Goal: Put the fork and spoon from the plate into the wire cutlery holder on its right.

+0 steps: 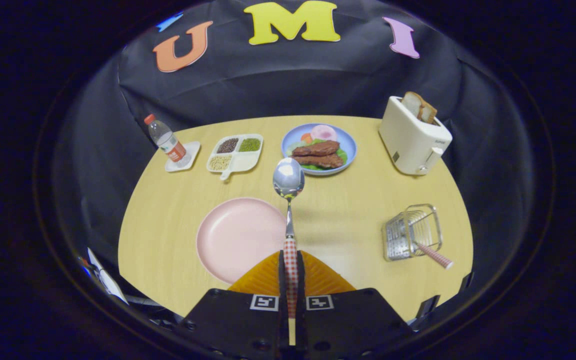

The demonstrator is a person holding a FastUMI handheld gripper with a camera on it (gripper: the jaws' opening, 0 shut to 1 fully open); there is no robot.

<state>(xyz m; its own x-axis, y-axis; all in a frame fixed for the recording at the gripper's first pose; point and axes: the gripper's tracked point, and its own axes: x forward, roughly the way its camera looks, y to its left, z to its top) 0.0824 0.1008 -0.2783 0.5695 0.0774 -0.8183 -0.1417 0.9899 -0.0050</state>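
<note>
Between your gripper fingers, the steel spoon with the red-checked handle sits clamped by that handle, its polished bowl pointing away from you and raised above the table. You hold it near the handle's top, probably so the bowl end can go down first into the holder. Both fingers are closed tight on the handle, with no gap showing either side.

Just left of the spoon lies the round pink plate, now bare. Well off to the right stands the square wire cutlery holder, and a matching red-checked handle already leans out of it toward you; I judge that to be the fork, so the spoon is the last piece. All of it rests on the pale wooden table.
</note>
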